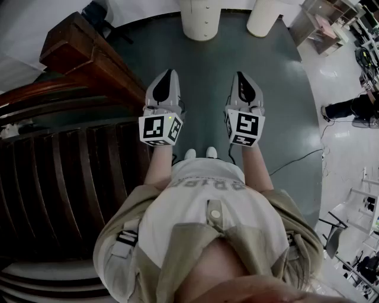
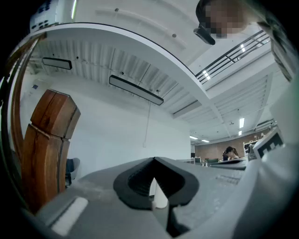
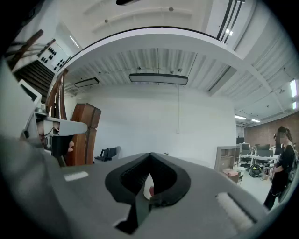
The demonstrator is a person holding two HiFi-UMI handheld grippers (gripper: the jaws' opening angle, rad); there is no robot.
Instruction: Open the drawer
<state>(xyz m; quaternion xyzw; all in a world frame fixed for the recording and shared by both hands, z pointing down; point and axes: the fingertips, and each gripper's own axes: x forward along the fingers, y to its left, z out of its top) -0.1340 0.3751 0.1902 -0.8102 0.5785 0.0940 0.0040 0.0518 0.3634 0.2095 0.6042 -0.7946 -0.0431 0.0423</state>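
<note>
**No drawer in view**

Level at 11 and 1 o'clock, grey left gripper (image 1: 169,73) and grey right gripper (image 1: 239,76) — jaws pressed together, empty. Beyond, dark wooden stair rail (image 1: 89,53) at 10, white round columns (image 1: 200,18) at 12. Weight, stiffness, handle: unjudgeable.

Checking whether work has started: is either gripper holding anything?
No, the left gripper and the right gripper each have their jaws shut together with nothing between them.

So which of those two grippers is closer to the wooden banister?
Left. The left gripper sits close beside the wooden banister; the right gripper is farther off, on the left gripper's other side.
</note>
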